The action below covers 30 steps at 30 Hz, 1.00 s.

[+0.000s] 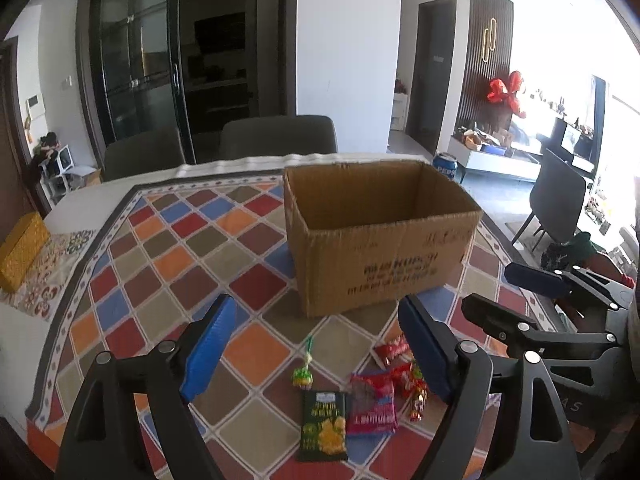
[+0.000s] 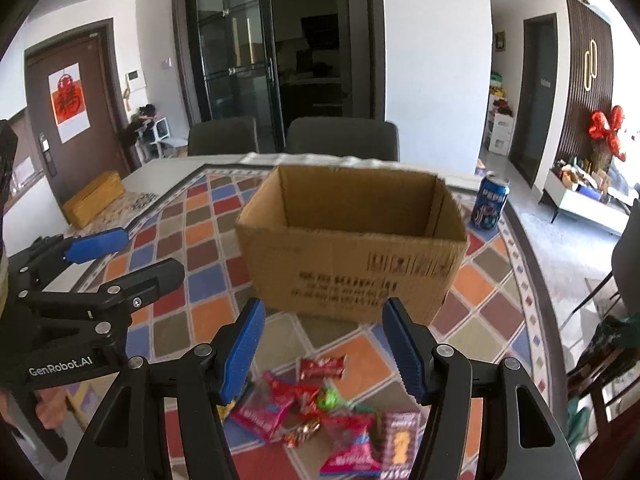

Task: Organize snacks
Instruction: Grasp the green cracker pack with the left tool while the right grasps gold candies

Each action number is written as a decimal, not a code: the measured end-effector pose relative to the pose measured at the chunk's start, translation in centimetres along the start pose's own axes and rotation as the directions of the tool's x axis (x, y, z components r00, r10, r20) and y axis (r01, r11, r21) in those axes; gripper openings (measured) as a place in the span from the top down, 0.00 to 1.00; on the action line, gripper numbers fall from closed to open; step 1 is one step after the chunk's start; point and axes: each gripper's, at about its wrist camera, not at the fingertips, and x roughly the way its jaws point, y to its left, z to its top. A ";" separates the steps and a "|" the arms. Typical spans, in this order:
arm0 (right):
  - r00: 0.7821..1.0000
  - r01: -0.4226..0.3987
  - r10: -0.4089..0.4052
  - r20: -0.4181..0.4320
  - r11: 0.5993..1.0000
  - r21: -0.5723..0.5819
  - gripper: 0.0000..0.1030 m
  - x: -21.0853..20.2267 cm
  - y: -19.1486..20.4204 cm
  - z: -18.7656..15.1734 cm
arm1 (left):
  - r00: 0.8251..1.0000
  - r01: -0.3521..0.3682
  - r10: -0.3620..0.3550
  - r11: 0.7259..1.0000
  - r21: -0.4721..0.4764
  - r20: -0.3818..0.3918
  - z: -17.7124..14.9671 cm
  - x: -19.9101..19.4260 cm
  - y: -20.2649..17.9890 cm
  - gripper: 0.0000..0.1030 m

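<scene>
While both claws hang released and empty, the snacks (image 2: 320, 412) lie on the tabletop (image 1: 248, 236) just before the box (image 2: 352, 248), nearer the right claw (image 2: 324, 352) than the left claw (image 1: 316, 344).

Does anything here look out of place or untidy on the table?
Yes: the snack packets lie in a loose, overlapping heap on the tablecloth, in front of the cardboard box rather than in it. The box itself stands upright and undamaged.
</scene>
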 end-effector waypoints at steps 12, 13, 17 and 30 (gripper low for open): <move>0.995 -0.037 0.042 -0.093 0.998 0.053 0.40 0.5 0.4 -4.3 | 0.998 -0.033 0.033 0.999 -0.005 -0.051 -5.0 -0.2 0.4 0.19; 0.994 -0.043 0.049 -0.100 0.998 0.055 0.40 0.6 0.6 -4.7 | 0.998 -0.033 0.032 0.999 -0.007 -0.054 -5.3 -0.2 0.4 0.19; 0.987 -0.077 0.085 -0.133 0.995 0.063 0.41 1.1 1.2 -6.2 | 0.997 -0.039 0.039 0.999 -0.001 -0.072 -7.0 0.0 0.3 0.19; 0.973 -0.109 0.135 -0.186 0.984 0.144 0.57 2.1 1.4 -10.5 | 0.991 -0.073 0.075 0.997 0.020 -0.112 -12.1 1.3 -0.7 0.19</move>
